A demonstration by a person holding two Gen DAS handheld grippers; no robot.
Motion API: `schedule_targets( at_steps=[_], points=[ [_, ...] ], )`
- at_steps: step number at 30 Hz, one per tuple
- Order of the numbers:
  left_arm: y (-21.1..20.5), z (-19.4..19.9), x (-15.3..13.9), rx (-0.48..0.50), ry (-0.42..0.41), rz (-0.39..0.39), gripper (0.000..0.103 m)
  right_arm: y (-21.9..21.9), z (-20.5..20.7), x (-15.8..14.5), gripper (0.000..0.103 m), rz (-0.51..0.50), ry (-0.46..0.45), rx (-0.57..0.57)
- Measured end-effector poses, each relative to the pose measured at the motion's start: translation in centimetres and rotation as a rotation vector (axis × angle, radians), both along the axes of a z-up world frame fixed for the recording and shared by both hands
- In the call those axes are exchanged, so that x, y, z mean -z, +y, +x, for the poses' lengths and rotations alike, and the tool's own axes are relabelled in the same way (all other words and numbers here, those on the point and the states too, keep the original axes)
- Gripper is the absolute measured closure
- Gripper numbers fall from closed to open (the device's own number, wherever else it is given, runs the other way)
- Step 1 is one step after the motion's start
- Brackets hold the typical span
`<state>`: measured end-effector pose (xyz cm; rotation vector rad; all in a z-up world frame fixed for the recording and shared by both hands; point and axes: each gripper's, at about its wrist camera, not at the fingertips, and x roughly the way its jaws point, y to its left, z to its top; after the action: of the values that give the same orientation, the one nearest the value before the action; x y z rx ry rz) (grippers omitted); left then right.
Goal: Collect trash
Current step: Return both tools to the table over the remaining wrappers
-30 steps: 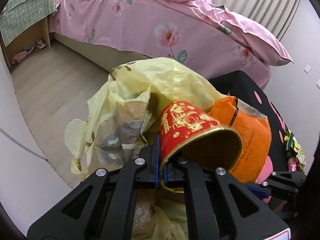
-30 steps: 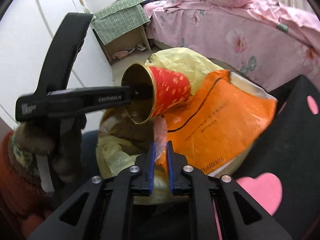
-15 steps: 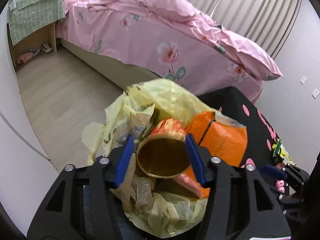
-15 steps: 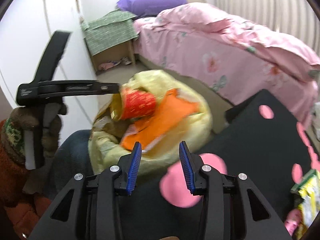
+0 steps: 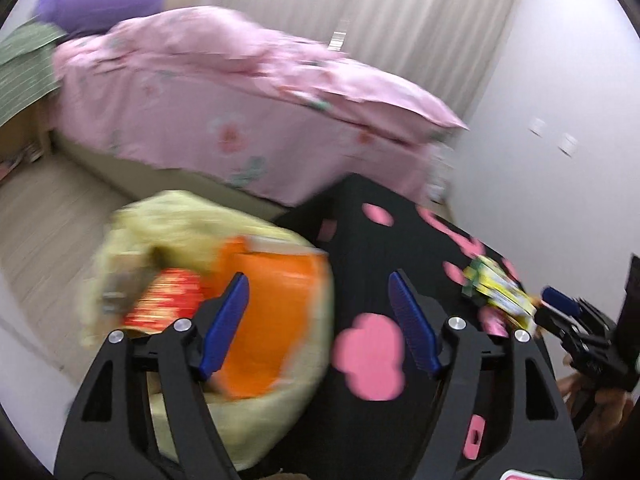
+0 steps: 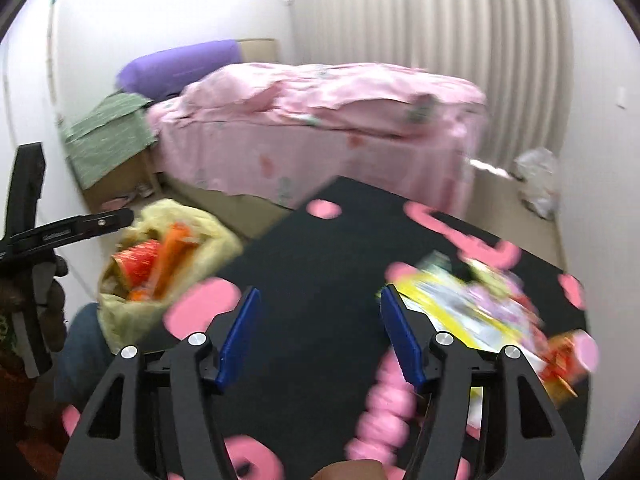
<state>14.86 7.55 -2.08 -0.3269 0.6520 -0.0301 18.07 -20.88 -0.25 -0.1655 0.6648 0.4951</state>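
Left wrist view, blurred. The left gripper (image 5: 320, 320) has its blue-padded jaws spread wide, having just been opening, with nothing between them; it hangs above the near edge of a black table (image 5: 372, 256) marked with pink shapes. At about 9 o'clock from the gripper sits a yellow plastic trash bag (image 5: 132, 224), its mouth open. Inside it lie a red paper cup with gold print (image 5: 164, 304) and an orange wrapper (image 5: 276, 320), the cup against the wrapper's left side. At about 3 o'clock, on the table, lies a yellow-and-green snack packet (image 5: 496, 288), and just beyond it the blue tip of the right gripper (image 5: 560, 300).

Right wrist view. The right gripper (image 6: 318, 332) also has its jaws wide apart, having just been opening, and holds nothing. At 2 to 3 o'clock from it, a heap of loose wrappers (image 6: 472, 304), yellow, pink and red, lies on the table; single items cannot be told apart in the blur. The bag stands at 9 to 10 o'clock, off the table's left edge. A pink floral bed (image 6: 320, 120) fills the background at 12 o'clock.
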Motion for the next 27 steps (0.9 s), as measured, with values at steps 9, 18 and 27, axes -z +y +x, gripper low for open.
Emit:
schedule_targets(
  at_steps=[9,18,27],
  points=[
    [-9.7,3.6,1.9,0.264,-0.024,0.068,0.034,-11.2,-0.4,2.9,0.044,-0.146,-0.050,0.301],
    [-20.6,10.1,2.3,0.520,-0.006,-0.012,0.016,-15.8,1.4,5.2,0.044,-0.108,-0.012,0.417],
    [-24.8,16.5,7.0,0.433,0.248,0.040,0.033,-15.3,0.3,5.3,0.044,-0.091,-0.021,0.391]
  ],
)
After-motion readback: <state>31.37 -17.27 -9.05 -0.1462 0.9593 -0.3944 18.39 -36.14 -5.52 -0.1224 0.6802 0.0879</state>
